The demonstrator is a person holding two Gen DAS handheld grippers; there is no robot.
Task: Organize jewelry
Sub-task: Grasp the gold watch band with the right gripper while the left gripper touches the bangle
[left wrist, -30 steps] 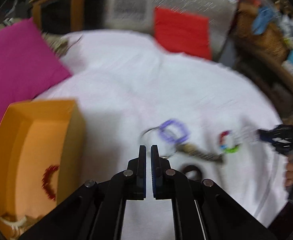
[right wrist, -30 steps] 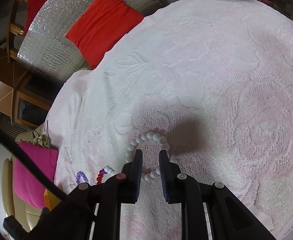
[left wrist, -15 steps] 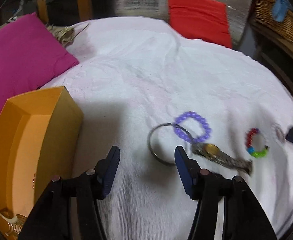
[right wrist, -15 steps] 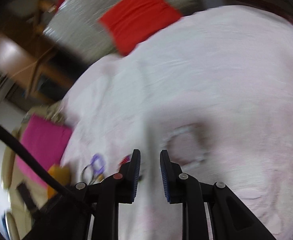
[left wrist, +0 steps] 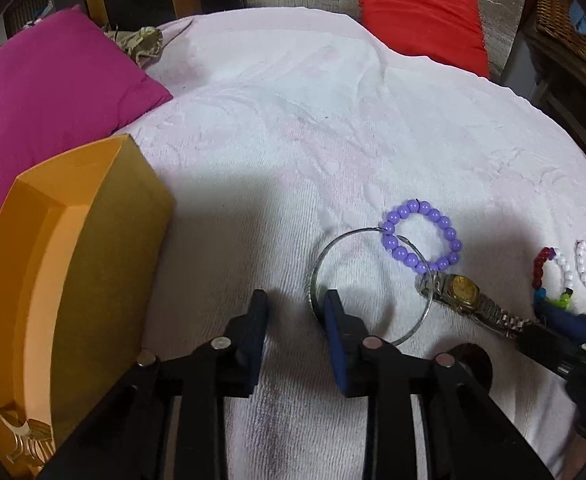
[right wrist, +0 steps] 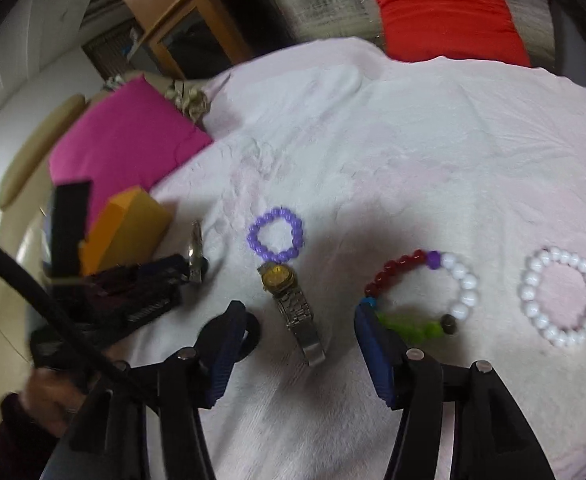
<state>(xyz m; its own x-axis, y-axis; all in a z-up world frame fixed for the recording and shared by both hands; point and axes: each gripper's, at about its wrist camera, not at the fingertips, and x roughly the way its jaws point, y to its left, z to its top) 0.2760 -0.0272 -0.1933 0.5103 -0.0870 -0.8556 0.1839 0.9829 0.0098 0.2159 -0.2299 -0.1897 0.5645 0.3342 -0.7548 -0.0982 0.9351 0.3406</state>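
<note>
Left wrist view, left claw (left wrist: 295,308): it is standing narrow and has just been closing; its right finger is sitting inside the thin metal bangle (left wrist: 371,284), its left finger outside it, so the bangle's wire is passing between them, not yet pinched.
Left wrist view, jewelry: the purple bead bracelet (left wrist: 421,236) is lying right of centre, overlapping the bangle's upper right edge; the gold-faced watch (left wrist: 467,296) is lying just below it, toward the right edge.
Left wrist view, box: the orange box (left wrist: 73,264) is standing at the left, on the white towel (left wrist: 293,128).
Right wrist view, right claw (right wrist: 299,334): it has just been opening and is standing fairly wide, gripping nothing; the watch (right wrist: 289,300) is lying between its fingers.
Right wrist view, jewelry: the multicolour bead bracelet (right wrist: 425,292) is touching the right finger; the white bead bracelet (right wrist: 561,296) is lying further right.
Right wrist view, left claw (right wrist: 153,284): it is blurring at the left, in front of the orange box (right wrist: 129,232).
</note>
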